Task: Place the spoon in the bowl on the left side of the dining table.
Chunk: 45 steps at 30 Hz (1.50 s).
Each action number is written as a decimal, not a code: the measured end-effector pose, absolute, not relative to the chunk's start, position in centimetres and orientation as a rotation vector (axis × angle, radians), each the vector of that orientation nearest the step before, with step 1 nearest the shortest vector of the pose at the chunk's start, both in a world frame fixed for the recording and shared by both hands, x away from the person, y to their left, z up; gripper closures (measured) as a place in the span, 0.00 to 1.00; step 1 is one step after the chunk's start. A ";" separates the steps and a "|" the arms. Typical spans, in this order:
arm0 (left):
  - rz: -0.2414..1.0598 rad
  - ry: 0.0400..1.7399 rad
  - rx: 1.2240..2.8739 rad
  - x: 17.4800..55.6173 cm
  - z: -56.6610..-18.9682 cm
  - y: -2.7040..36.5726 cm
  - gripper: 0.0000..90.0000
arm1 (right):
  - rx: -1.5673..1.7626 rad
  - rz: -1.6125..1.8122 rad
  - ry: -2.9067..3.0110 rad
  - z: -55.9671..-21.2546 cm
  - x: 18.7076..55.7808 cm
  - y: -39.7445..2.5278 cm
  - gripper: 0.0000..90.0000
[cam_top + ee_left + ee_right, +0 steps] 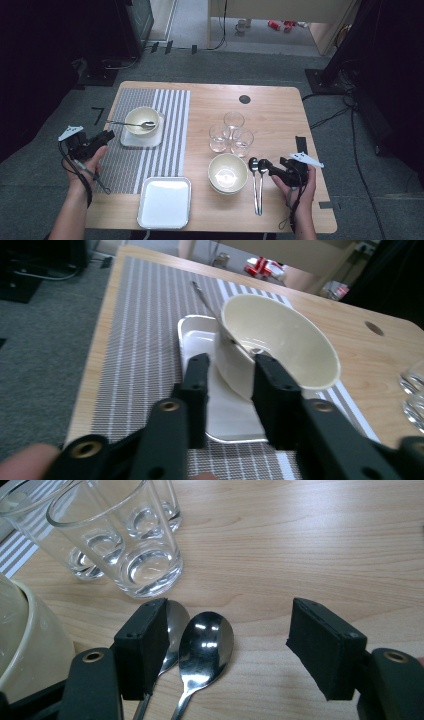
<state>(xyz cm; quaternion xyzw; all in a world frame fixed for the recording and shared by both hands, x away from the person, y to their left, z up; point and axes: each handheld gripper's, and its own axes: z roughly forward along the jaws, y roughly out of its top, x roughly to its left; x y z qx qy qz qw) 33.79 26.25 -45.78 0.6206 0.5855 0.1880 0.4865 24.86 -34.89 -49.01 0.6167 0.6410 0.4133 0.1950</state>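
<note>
The left gripper [106,135] is held at the left edge of the striped placemat [165,107], its jaws parted a little and holding nothing. Just ahead of it a cream bowl [142,120] stands on a small white square plate [131,140], with a spoon [125,123] resting across the bowl's rim. In the left gripper view the jaws frame the near wall of the bowl [280,337] without touching it. A second white square plate [164,202] lies at the near edge of the table [270,107].

Right of centre, a stack of cream bowls [227,173] sits near three empty glasses [231,133].

The work in hand is judged to be the pickup of one of the two spoons [257,182] lying side by side just right of the stack. The right gripper [266,167] is poised at their bowl ends, its jaws wide open and empty. In the right gripper view one jaw overlaps the farther spoon [172,622] while the nearer spoon [206,641] lies within the gap.

For a clean pickup, it is advised that the jaws be shifted so only one spoon is straddled, lowered at the neck or handle rather than the rounded bowl, and closed squarely. The glasses close by should be kept clear of.
</note>
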 end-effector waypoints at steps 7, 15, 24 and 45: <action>0.470 1.448 1.514 35.8 -46.8 24.9 1.00 | 1.728 1.162 1.798 -48.9 24.8 -34.8 0.36; 0.514 1.498 1.520 38.8 -46.7 23.8 1.00 | 1.728 1.174 1.793 -48.9 24.8 -34.9 0.36; 0.520 1.548 1.545 42.4 -46.3 23.4 0.99 | 1.718 1.186 1.805 -48.9 24.8 -34.6 0.37; 0.546 1.563 1.676 47.6 -45.1 19.8 0.92 | 1.725 1.203 1.812 -49.0 24.7 -34.5 0.37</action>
